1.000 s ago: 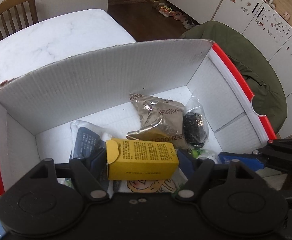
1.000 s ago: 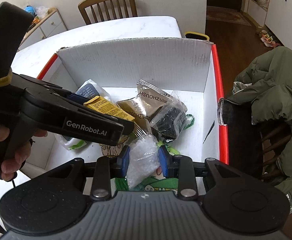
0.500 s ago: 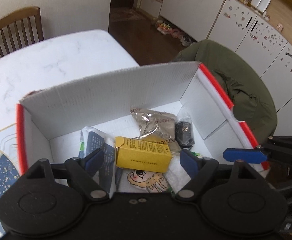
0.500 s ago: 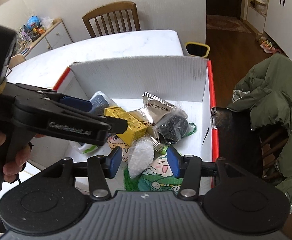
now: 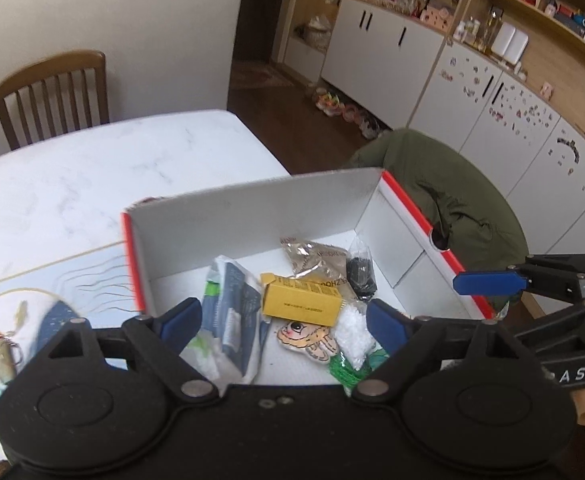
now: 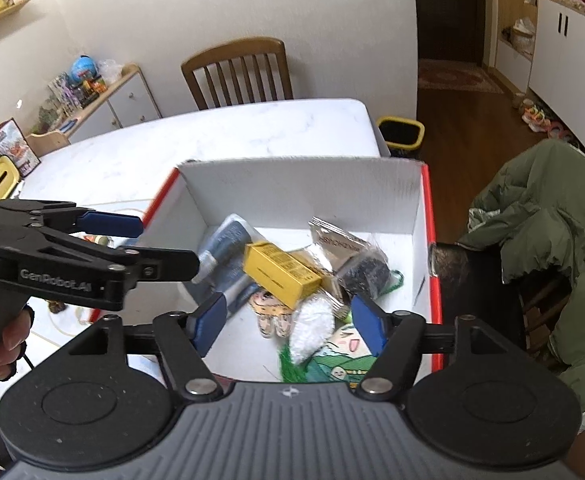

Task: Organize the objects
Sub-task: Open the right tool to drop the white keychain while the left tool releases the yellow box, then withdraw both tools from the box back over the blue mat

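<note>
**Two empty grippers hover over a filling box**

Left wrist view: the left gripper (image 5: 282, 320) is spread wide and holds nothing, poised above the white box (image 5: 252, 208) on the table (image 5: 72, 168). A yellow carton (image 5: 302, 300) lies in the box beside a blue-grey pouch (image 5: 232, 312), a foil packet (image 5: 312, 256) and a bag of white beads (image 5: 352, 336). Trinkets wait on the mat (image 5: 32, 320) just left of the box.

Right wrist view: the right gripper (image 6: 288, 328) is likewise spread and empty above the box's near edge. Judged from here, the next pick lies outside the box; lifting clear of the rim before turning toward the mat would avoid nudging the wall.
</note>
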Action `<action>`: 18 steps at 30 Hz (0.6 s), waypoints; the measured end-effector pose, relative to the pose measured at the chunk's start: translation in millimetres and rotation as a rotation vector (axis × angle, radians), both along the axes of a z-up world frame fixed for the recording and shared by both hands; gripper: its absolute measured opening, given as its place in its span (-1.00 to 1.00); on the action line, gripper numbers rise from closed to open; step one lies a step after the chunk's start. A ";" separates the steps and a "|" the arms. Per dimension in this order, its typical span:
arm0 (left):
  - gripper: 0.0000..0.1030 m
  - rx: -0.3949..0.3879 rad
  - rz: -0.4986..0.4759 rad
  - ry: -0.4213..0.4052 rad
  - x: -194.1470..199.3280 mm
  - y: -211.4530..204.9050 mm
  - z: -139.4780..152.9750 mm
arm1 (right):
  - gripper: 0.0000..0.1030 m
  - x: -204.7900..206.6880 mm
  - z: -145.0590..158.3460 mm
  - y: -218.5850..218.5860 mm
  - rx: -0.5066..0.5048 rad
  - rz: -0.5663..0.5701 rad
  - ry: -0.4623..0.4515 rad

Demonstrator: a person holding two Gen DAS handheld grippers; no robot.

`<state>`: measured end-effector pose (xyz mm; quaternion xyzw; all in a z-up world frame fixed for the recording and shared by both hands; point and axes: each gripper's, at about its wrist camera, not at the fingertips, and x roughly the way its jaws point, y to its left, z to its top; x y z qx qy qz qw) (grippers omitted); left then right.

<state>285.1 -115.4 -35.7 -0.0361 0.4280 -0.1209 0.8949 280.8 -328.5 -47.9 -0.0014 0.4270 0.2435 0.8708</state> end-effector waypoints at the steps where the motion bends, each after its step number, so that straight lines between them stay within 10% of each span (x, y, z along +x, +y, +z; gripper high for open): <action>1: 0.79 -0.002 0.005 -0.012 -5.2 3.2 3.9 | 0.40 -2.6 2.9 2.2 0.004 0.005 -0.007; 18: 0.99 0.009 0.141 -0.075 -64.0 95.3 26.1 | 0.63 -37.6 29.0 77.6 0.058 0.050 -0.056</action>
